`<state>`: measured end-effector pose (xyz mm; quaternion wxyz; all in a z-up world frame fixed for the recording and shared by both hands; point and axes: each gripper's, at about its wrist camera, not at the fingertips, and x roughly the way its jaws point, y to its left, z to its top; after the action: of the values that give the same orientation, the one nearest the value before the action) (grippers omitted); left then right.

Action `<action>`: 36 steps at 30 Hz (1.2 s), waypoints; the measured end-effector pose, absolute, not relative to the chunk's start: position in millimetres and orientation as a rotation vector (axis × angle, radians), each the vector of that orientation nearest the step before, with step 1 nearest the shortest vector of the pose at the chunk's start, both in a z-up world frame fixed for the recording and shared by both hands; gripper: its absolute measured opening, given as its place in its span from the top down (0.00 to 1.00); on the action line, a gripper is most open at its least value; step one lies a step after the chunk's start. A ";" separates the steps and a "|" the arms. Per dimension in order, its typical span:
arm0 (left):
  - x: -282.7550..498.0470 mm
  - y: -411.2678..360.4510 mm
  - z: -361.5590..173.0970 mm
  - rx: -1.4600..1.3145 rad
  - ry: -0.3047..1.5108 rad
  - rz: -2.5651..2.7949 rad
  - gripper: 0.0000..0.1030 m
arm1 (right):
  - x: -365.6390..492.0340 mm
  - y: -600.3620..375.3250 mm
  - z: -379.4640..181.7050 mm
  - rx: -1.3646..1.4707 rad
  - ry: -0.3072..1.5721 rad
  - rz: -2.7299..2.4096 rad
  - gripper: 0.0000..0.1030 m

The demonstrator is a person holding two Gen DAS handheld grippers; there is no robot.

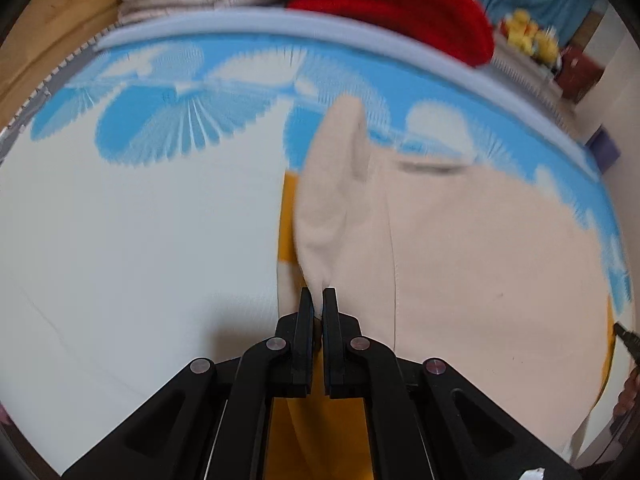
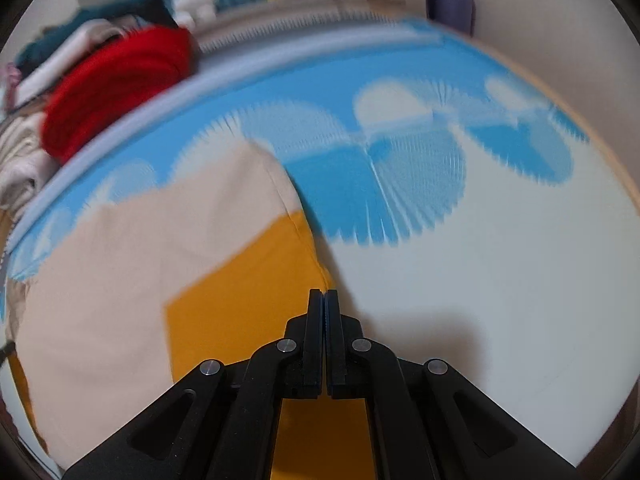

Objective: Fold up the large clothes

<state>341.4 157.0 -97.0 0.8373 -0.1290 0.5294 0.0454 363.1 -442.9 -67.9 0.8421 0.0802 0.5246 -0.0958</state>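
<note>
Bed (image 1: 120, 240) with blue-white sheet carries cream-and-yellow garment (image 1: 480, 260) spread flat. Left gripper (image 1: 318, 296) fingers clamped on raised cream fold — right gripper (image 2: 323, 298) fingers together over yellow edge, grip unclear.

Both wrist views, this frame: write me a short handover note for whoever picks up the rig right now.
Left claw: shut on a pinched ridge of the cream garment, which rises from its tips.
Right claw: shut at the edge of the orange panel; whether it grips cloth cannot be told.
The garment lies spread on the blue-and-white bed cover. A red pile and other clothes sit beyond the cover's far edge.
Done: corners taken up. Left: the fold itself, then smoothing.
</note>
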 end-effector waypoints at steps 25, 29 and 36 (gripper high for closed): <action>275.0 141.8 -110.2 -0.295 1.370 -0.189 0.80 | 330.9 -470.7 -87.9 0.299 1.195 -0.179 0.97; 265.1 137.1 -133.8 -0.168 1.460 -0.116 0.80 | 324.5 -477.8 -83.2 0.262 1.192 -0.321 0.91; 255.0 132.6 -107.6 -0.187 1.395 -0.193 0.80 | 307.6 -421.4 -59.3 0.070 1.147 0.009 0.88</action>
<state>255.0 132.6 -107.6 0.7582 -0.0857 0.6402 -0.0887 307.6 -421.4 -59.3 0.8395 0.0332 0.5423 0.0044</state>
